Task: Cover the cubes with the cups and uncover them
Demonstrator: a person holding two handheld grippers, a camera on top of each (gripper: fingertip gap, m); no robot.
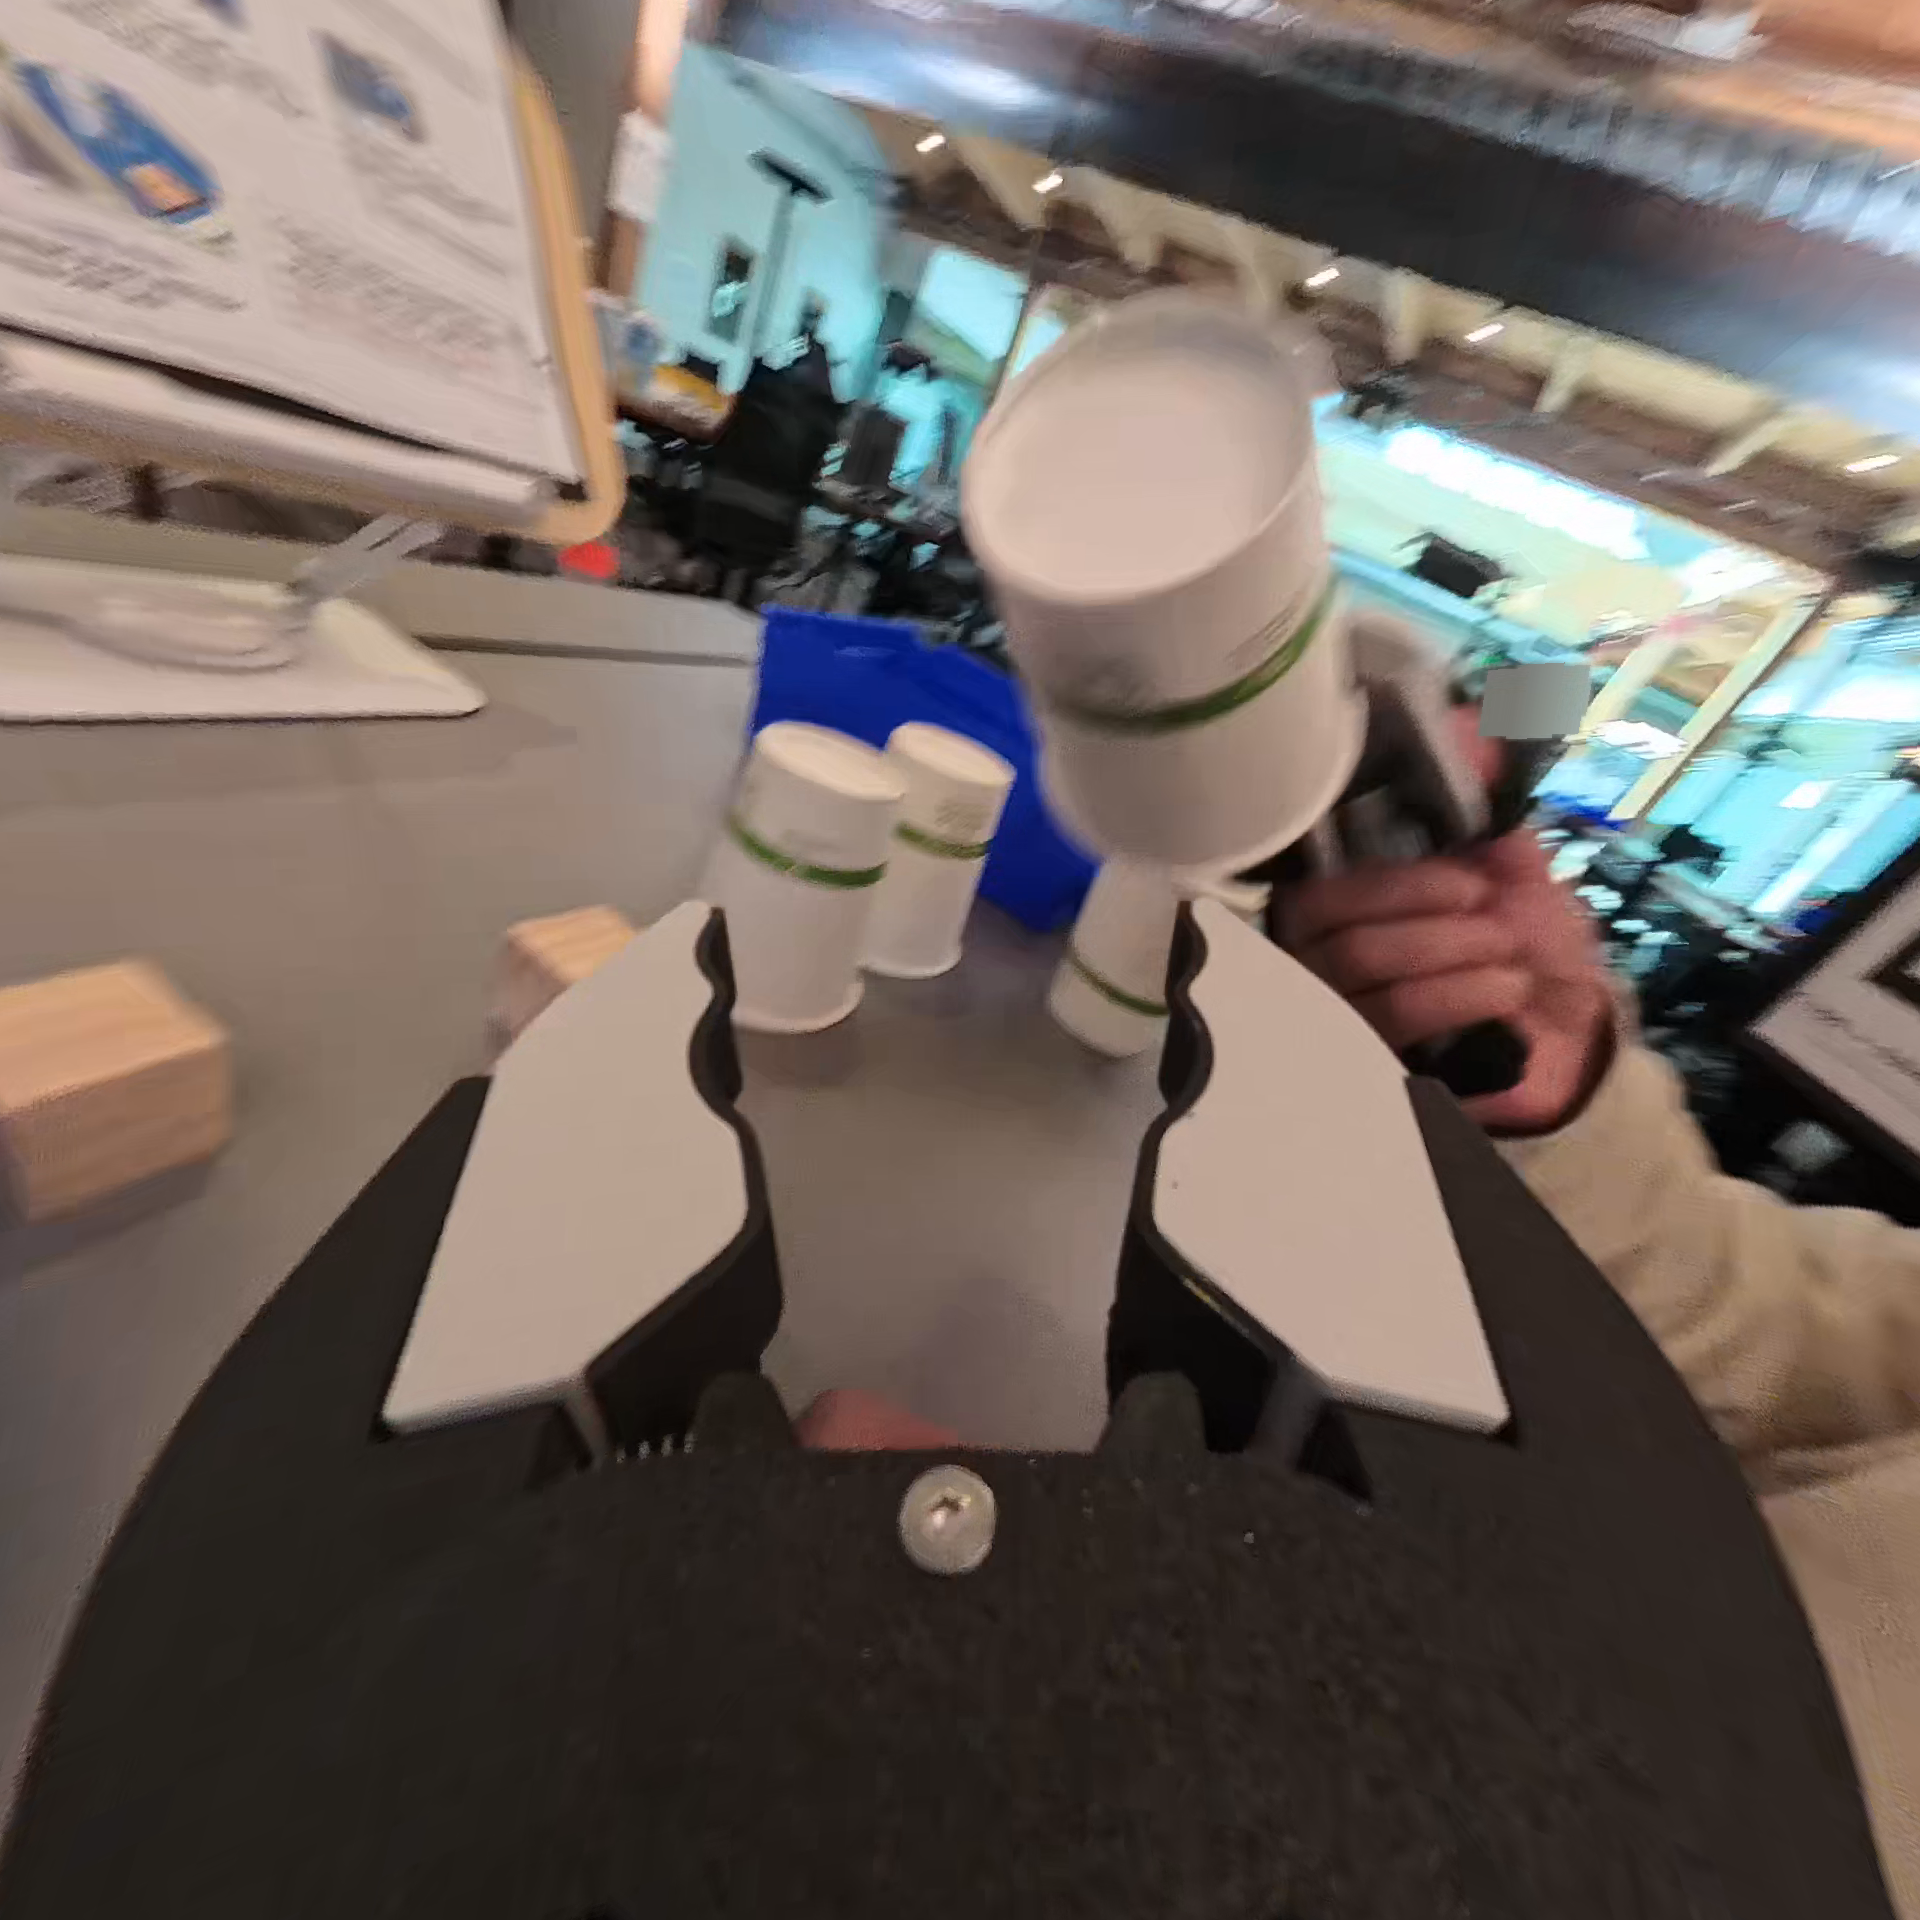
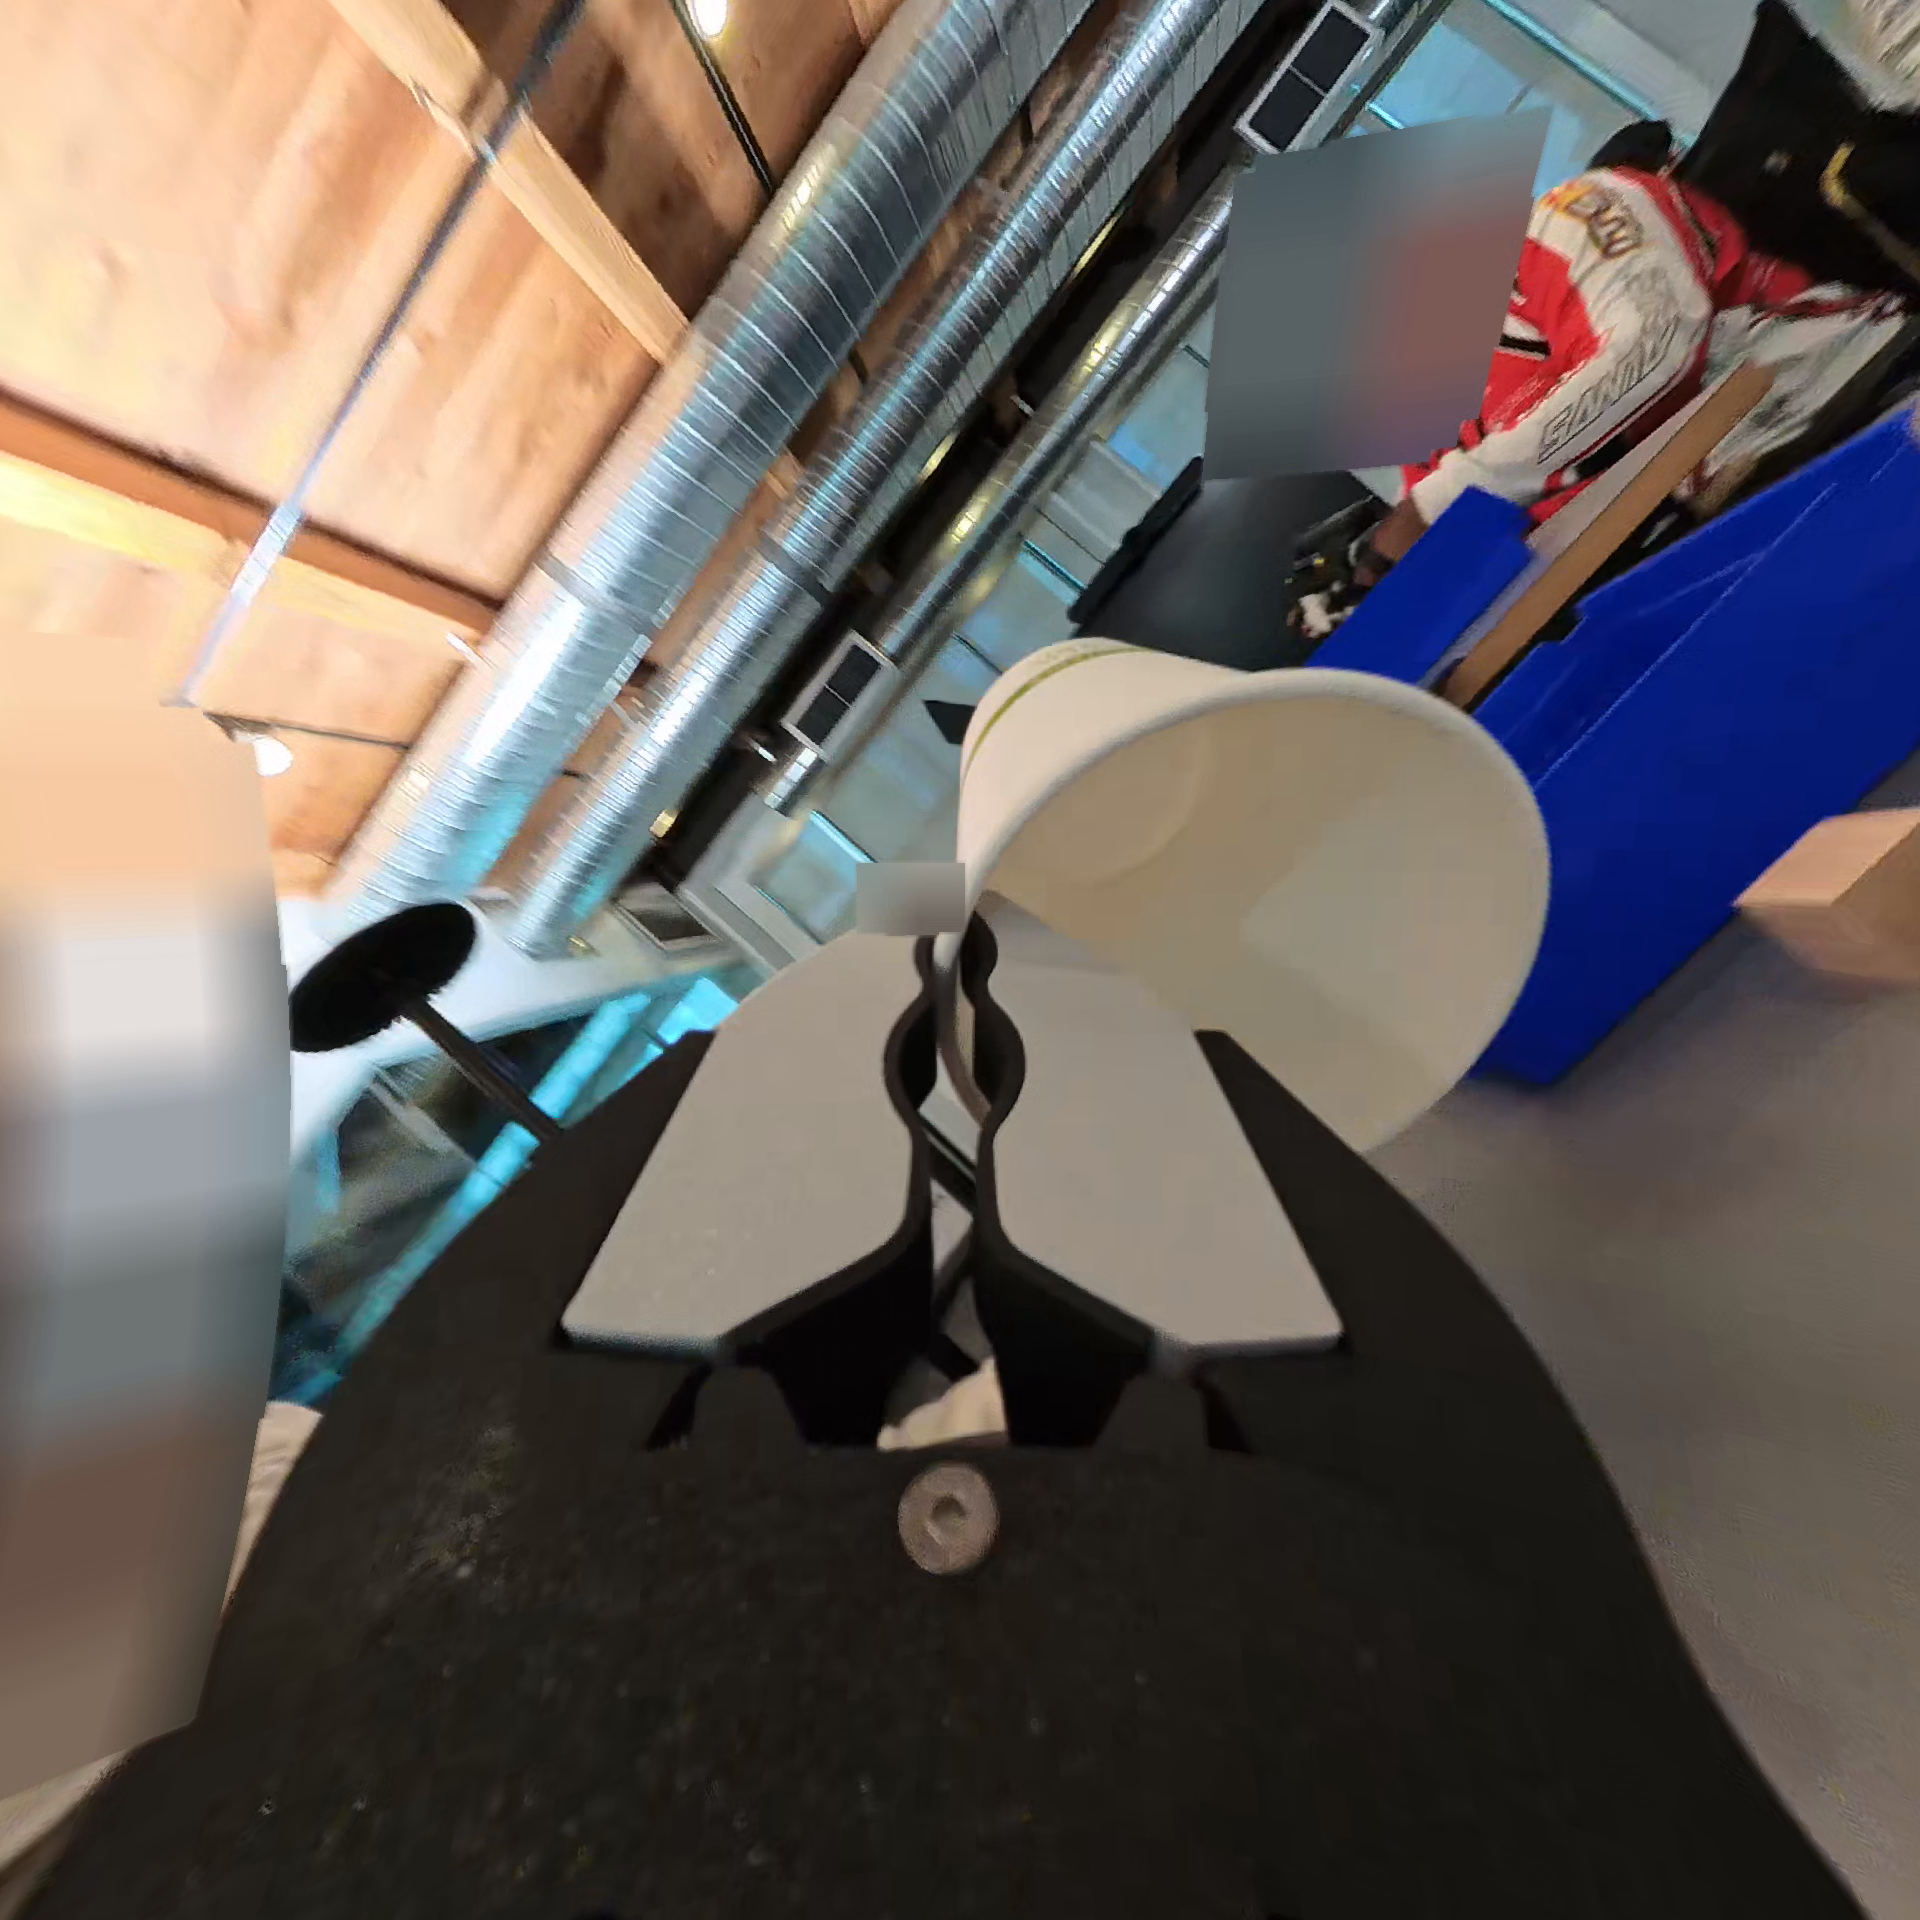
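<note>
My left gripper (image 1: 948, 935) is open and empty, low over the grey table (image 1: 312, 883). Ahead of it three white paper cups with green bands stand upside down: one (image 1: 805, 894), a second (image 1: 935, 852) and a third (image 1: 1107, 971). Two wooden cubes lie uncovered at the left, a near one (image 1: 104, 1081) and a farther one (image 1: 566, 945). My right gripper (image 2: 951, 951) is shut on the rim of a fourth white cup (image 2: 1236, 883), held tilted in the air. In the left wrist view that cup (image 1: 1164, 634) hangs above the standing cups.
A blue bin (image 1: 914, 717) stands behind the cups; it also shows in the right wrist view (image 2: 1714, 790) with a wooden block (image 2: 1839, 894) beside it. A stand with papers (image 1: 291, 239) is at the far left. A person in a red and white jacket (image 2: 1600, 312) is farther off.
</note>
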